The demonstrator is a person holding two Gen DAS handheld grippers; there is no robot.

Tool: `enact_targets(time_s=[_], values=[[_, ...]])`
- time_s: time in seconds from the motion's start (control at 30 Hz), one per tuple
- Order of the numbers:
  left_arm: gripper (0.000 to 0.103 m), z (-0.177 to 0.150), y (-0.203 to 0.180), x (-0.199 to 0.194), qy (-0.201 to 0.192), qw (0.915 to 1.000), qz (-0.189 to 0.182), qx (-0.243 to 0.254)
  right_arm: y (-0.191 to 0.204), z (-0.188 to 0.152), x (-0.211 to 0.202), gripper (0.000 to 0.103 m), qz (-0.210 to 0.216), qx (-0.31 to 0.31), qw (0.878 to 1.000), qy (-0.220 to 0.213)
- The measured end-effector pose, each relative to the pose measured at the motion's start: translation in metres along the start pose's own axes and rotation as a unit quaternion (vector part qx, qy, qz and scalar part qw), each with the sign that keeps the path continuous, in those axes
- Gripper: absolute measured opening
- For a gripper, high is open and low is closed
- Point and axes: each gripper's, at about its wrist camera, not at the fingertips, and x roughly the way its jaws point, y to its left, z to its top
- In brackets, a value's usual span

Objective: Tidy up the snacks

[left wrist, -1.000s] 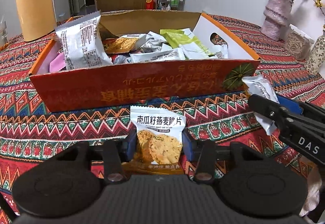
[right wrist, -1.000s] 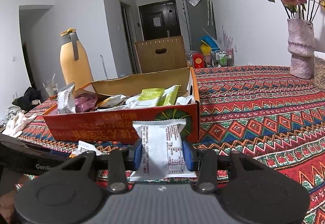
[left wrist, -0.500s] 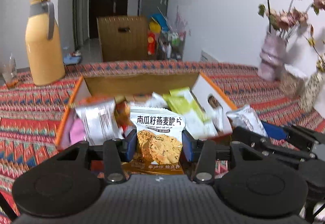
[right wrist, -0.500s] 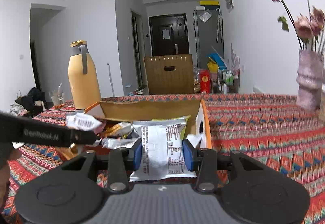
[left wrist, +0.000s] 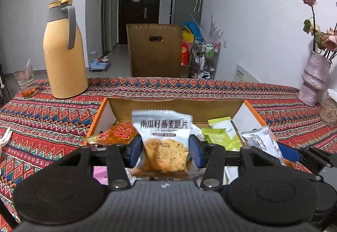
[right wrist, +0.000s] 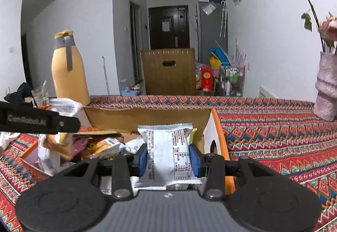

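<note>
Over the box (left wrist: pixel 250 112), the left tool (left wrist: pixel 164 151) has just been opening, its biscuit pack (left wrist: pixel 165 143) loose between the jaws; right tool (right wrist: pixel 167 160) clamps a white pack (right wrist: pixel 166 156). Both look light, crinkly, crushable; hold mid-body.

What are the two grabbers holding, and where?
Left gripper: cracker packet between just-opening jaws, at its lower sides. Right gripper: white packet, clamped by its side edges.

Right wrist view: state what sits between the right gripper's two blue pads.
A silver snack packet, clamped in the right gripper above the open snack box; the right wrist view shows it.
</note>
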Motion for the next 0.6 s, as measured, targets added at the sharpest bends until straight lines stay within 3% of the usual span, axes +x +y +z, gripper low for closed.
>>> enact_targets(time_s=[0.1, 0.17, 0.2, 0.23, 0.3, 0.6], values=[[0.087, -0.002, 0.004, -0.004, -0.014, 0.9999, 0.006, -0.003, -0.002, -0.003, 0.003, 0.046, -0.001, 0.002, 1.000, 0.002], [0.100, -0.002, 0.004, -0.011, -0.032, 0.9994, 0.011, -0.001, -0.004, -0.003, 0.001, 0.075, 0.001, 0.007, 1.000, 0.000], [0.103, -0.003, 0.004, -0.014, -0.038, 0.9992, 0.014, 0.000, -0.004, -0.003, -0.001, 0.083, -0.002, 0.009, 1.000, -0.005], [0.103, -0.002, 0.004, -0.016, -0.043, 0.9989, 0.017, -0.001, -0.004, -0.003, -0.003, 0.095, -0.002, 0.010, 1.000, -0.009], [0.103, -0.002, 0.006, -0.020, -0.045, 0.9989, 0.012, -0.003, -0.004, -0.002, -0.008, 0.103, -0.002, 0.014, 1.000, -0.017], [0.103, -0.013, 0.013, -0.052, -0.060, 0.9981, 0.012, -0.006, -0.006, -0.004, -0.038, 0.103, -0.002, 0.026, 0.999, -0.034]])
